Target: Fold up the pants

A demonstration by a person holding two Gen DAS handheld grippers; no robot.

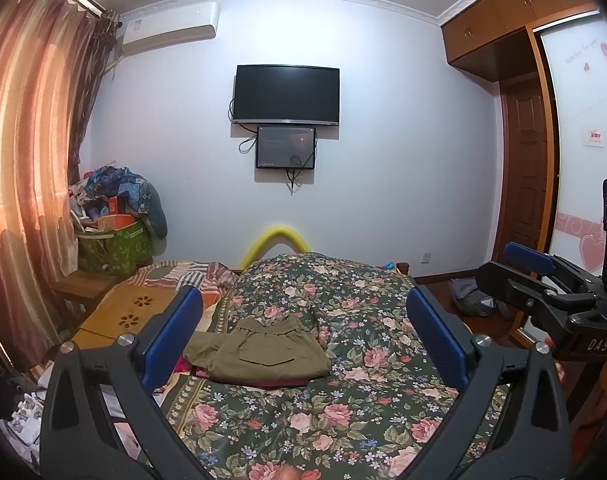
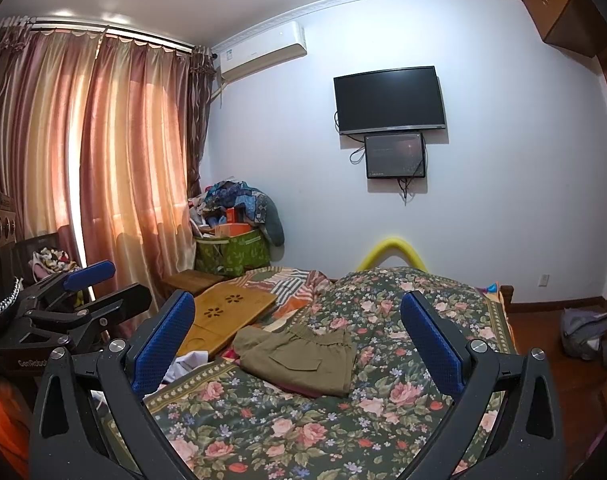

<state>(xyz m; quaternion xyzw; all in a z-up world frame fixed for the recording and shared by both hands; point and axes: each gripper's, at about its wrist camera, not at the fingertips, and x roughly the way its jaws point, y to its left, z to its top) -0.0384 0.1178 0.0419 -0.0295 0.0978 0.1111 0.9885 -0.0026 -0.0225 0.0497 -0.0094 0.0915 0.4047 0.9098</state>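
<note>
Left gripper (image 1: 303, 334): jaws spread wide apart, nothing between the blue pads (image 1: 171, 336). It hangs above the near part of the bed, clear of the cloth. In the right wrist view the same tool shows at 9 o'clock, seen from the side, its two arms parted.

Right gripper (image 2: 299, 336): jaws likewise wide apart and empty, blue fingers (image 2: 431, 344) clear of any fabric. In the left wrist view it sits at 3 o'clock, side-on, arms parted.

Bedspread (image 1: 343, 412): dark green with pink roses, covering the bed from the near edge to the far end.

Pants (image 1: 263, 354): olive green, folded into a compact flat bundle, lying on the bedspread ahead of both grippers, untouched by either. A flap pocket faces up and the gathered waistband lies on the far side. A strip of red cloth (image 1: 259, 382) shows under the near edge.

Wooden tray (image 1: 123, 312): at 9 o'clock from the pants, with flower-shaped cut-outs, resting on the left part of the bed.

Yellow tube (image 1: 277, 238): arched at the far end of the bed, at 12 o'clock.

Green bag (image 1: 111, 250): far left corner, heaped with clothes, beside the curtain (image 1: 27, 168).

Television (image 1: 286, 94): on the far wall, with a smaller screen (image 1: 285, 147) mounted just below it. An air conditioner (image 1: 169, 28) is fixed at 11 o'clock.
</note>
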